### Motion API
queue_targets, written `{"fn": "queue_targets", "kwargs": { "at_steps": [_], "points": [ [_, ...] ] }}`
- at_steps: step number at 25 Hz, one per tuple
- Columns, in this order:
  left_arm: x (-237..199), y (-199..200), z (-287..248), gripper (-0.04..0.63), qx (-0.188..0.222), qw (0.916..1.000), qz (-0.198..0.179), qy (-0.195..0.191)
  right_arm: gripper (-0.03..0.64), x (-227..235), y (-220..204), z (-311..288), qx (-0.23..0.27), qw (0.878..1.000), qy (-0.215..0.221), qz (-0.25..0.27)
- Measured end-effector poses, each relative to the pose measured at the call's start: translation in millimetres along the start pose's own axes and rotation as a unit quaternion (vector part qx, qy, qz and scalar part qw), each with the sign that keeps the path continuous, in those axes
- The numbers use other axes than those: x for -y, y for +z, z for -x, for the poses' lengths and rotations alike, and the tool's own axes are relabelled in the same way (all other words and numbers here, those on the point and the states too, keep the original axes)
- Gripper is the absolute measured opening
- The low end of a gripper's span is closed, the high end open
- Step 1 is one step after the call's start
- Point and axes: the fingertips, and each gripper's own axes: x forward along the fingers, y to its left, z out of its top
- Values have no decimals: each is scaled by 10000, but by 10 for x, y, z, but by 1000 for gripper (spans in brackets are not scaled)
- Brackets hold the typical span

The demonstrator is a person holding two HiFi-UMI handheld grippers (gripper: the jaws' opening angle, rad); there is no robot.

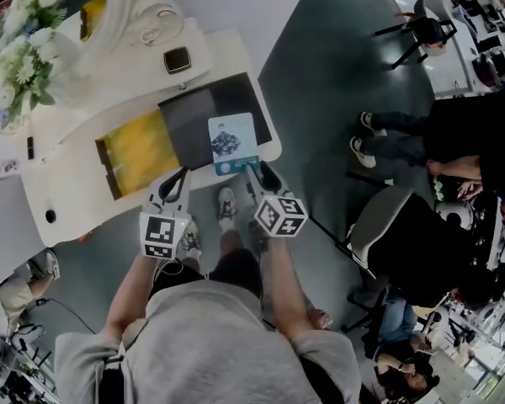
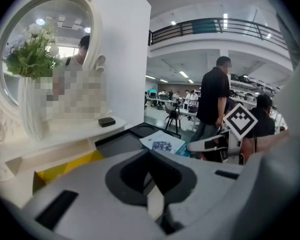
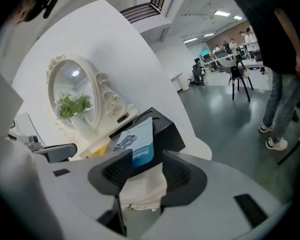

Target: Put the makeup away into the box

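Note:
A black box (image 1: 223, 99) lies on the near right corner of the white dressing table (image 1: 76, 200). A blue and white carton (image 1: 232, 141) lies partly on it, towards me. A small black compact (image 1: 177, 60) sits on the shelf by the mirror. My left gripper (image 1: 175, 179) hovers at the table's front edge, left of the carton, its jaws shut with nothing seen between them (image 2: 150, 166). My right gripper (image 1: 261, 173) hangs just right of the carton's near end. In its own view it stands open and empty (image 3: 146, 164), with the carton (image 3: 137, 144) and black box (image 3: 167, 129) beyond the gap.
An open drawer with a yellow lining (image 1: 139, 151) sits left of the black box. An oval mirror (image 2: 45, 59) and a vase of white flowers (image 1: 21, 57) stand at the back. Chairs (image 1: 421, 23) and other people (image 1: 454, 133) fill the floor to the right.

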Motion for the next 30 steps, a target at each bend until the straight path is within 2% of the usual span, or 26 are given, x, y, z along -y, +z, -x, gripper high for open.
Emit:
{"fn": "queue_targets", "kwargs": {
  "at_steps": [1,4,8,18,24,30],
  "points": [
    [-3,-15,-7,1,-25,10000,26,19,188,0,2,-4,-17,10000,12,33],
    [-10,-32,-19,1,-65,9999,73,81,71,19,51,9,14,9998,-52,194],
    [-39,5,-12,1,-13,9998,115,164,19,-15,164,31,116,9994,-19,332],
    [-224,191,283,0,268,9981,154,527,14,-483,557,142,504,9937,367,929],
    [-466,262,579,0,477,9936,250,988,14,-910,798,104,634,9830,648,1597],
    [-706,346,945,1,753,9875,336,1343,14,-1360,866,41,661,9713,938,2085]
  ]
}}
